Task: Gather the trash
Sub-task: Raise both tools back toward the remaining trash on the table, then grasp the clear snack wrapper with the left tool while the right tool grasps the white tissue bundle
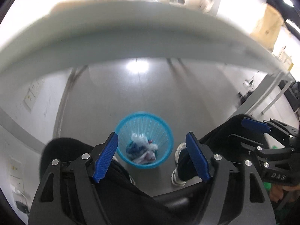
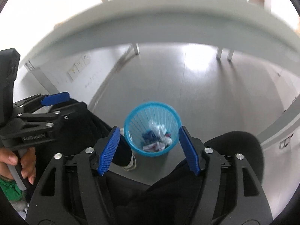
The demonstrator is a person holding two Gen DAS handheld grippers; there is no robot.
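A blue slatted waste basket (image 1: 165, 131) stands on the grey floor below me, with crumpled white and blue trash (image 1: 142, 148) in its bottom. It also shows in the right wrist view (image 2: 131, 123), with the trash (image 2: 156, 138) inside. My left gripper (image 1: 152, 156) is open and empty, high above the basket. My right gripper (image 2: 149, 149) is open and empty, also above the basket. The right gripper shows at the right edge of the left wrist view (image 1: 262, 131), and the left gripper at the left edge of the right wrist view (image 2: 46, 105).
A white table edge (image 1: 131, 39) crosses above in both views (image 2: 168, 24). The person's dark-trousered legs and a shoe (image 1: 178, 168) flank the basket. A wall with sockets (image 1: 31, 95) is at the left. A cardboard box (image 1: 266, 28) is at the upper right.
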